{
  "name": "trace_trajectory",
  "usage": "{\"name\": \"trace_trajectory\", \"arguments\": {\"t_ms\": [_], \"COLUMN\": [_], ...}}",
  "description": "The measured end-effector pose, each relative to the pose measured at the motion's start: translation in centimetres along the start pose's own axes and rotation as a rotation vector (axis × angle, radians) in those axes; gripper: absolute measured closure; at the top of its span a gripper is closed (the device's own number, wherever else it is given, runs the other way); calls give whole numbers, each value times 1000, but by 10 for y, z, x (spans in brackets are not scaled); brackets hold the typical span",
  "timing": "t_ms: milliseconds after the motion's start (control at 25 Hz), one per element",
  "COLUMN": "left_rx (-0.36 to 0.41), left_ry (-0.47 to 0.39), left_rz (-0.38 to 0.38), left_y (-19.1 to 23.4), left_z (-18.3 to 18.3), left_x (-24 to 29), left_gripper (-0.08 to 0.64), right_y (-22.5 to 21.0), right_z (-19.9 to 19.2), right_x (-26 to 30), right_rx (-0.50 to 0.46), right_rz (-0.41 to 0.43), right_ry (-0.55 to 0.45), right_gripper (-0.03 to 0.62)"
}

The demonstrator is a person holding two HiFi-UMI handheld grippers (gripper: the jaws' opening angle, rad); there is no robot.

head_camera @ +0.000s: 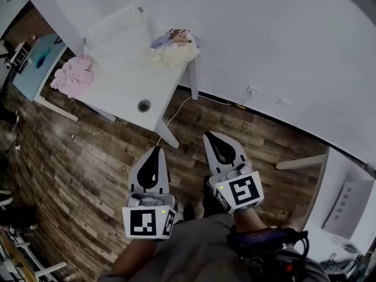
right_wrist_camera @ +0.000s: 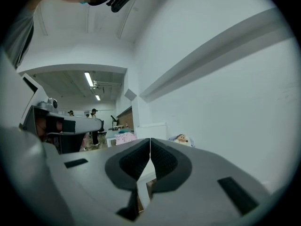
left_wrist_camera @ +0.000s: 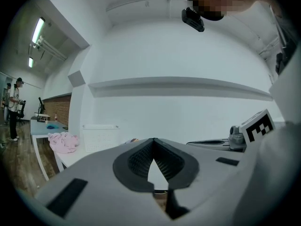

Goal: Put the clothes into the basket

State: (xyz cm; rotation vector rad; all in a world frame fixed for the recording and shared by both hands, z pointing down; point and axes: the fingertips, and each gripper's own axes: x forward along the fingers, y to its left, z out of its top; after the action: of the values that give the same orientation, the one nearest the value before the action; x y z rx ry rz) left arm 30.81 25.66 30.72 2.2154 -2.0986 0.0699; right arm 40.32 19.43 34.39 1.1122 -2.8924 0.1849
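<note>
A white slatted basket (head_camera: 119,35) stands at the back of a white table (head_camera: 130,87). A pink garment (head_camera: 73,76) lies bunched at the table's left end, and it also shows in the left gripper view, pink garment (left_wrist_camera: 63,141). A pale bundle of clothes with a cartoon print (head_camera: 174,46) sits at the table's right corner. My left gripper (head_camera: 154,151) and right gripper (head_camera: 214,137) hover over the wooden floor in front of the table, both shut and holding nothing. The basket (left_wrist_camera: 99,135) stands ahead of the left gripper (left_wrist_camera: 153,140). The right gripper (right_wrist_camera: 150,140) points toward the bundle (right_wrist_camera: 183,140).
A round cable hole (head_camera: 144,105) is in the table top, with a cord trailing to a wall socket (head_camera: 251,90). A blue-topped table (head_camera: 39,60) stands to the left. Another white table (head_camera: 346,198) is at the right. People stand far off in the room (left_wrist_camera: 14,107).
</note>
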Motion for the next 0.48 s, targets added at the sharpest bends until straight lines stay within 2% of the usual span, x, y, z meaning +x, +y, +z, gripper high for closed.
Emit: {"name": "trace_trajectory", "arguments": {"t_ms": [240,480], "left_rx": [32,35], "left_ry": [-37,-71], "left_rz": [34,78], "left_y": [-5,-8], "left_z": [23,41], "left_x": [51,77], "left_gripper": [552,552], "right_y": [-41,-68], "right_z": [21,41], "right_x": [36,64], "right_rx": [-10,-29], "right_rz": [40,89], "right_ry": [-22,-46], "right_gripper": [584,584]}}
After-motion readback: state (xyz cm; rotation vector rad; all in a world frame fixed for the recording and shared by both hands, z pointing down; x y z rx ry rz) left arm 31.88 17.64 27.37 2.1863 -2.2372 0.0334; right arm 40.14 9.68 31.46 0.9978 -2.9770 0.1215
